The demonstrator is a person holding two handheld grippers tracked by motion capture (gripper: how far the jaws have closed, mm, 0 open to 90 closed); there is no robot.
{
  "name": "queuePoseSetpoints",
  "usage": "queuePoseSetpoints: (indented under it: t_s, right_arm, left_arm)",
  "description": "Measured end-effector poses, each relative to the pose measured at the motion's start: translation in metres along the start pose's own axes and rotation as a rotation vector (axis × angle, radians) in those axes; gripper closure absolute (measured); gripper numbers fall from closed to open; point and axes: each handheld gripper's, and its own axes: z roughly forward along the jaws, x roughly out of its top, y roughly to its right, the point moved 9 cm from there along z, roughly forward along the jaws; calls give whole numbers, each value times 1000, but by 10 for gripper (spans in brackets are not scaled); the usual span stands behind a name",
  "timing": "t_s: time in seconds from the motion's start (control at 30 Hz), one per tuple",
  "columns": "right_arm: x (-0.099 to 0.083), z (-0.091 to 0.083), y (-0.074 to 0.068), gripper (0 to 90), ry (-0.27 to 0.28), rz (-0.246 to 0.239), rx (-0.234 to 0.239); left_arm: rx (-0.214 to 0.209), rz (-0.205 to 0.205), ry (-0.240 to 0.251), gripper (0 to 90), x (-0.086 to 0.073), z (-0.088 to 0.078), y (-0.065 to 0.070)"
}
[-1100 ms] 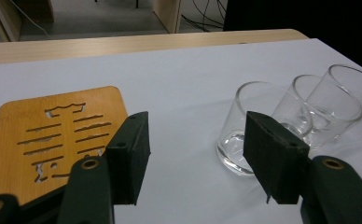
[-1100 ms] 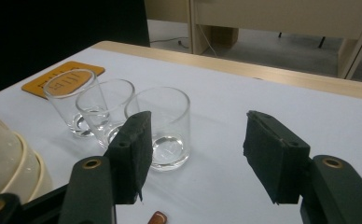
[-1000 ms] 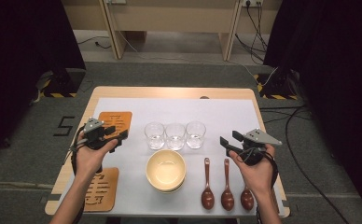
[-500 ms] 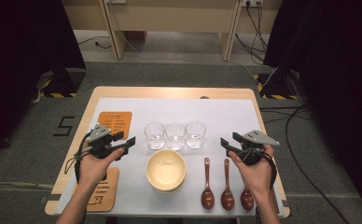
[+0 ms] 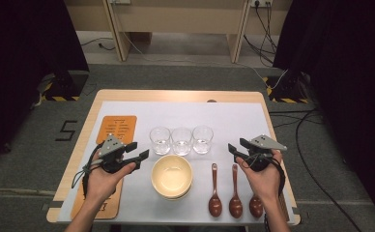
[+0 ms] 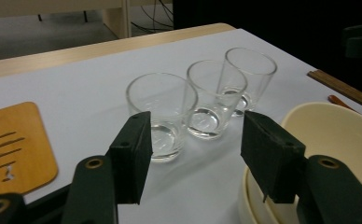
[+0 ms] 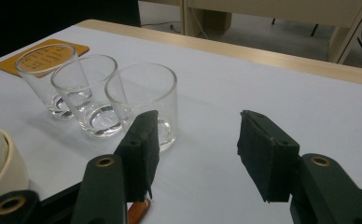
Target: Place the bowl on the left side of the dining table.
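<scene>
Just past the left gripper (image 5: pixel 138 151) sits a row of three glasses, and the leftmost glass (image 5: pixel 160 140) is the one it's lined up on: in the left gripper view that glass (image 6: pixel 162 115) stands ahead between the jaws but clear of both pads, so nothing is held. The jaws have just been closing a little yet gape wide. The right gripper (image 5: pixel 237 147) (also empty, jaws just narrowing but wide) points at the rightmost glass (image 5: pixel 202 139) from the other end. The bowls (image 5: pixel 172 176) sit nearer the person, spoons (image 5: pixel 234 190) to their right. Each hand looks nearest its own end glass
</scene>
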Motion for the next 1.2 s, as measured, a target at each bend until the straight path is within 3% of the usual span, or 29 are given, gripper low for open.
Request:
queuePoseSetpoints:
  t_s: [0.2,0.33,0.4,0.77,1.2]
  right_arm:
    - [0,0,-1,488,-2,-2,6]
    - [0,1,-2,488,-3,1,8]
    - [0,0,-2,492,-3,-3,9]
    - [-1,0,-1,494,-10,7,10]
    - [-3,1,-1,494,-16,3,10]
  left_arm:
    - [-28,38,8,447,3,-1,17]
    - [-53,54,-5,450,1,1,28]
    - [-69,81,-18,468,-3,5,35]
    - [-59,165,-96,647,-19,23,42]
    - [-60,191,-130,753,-26,33,44]
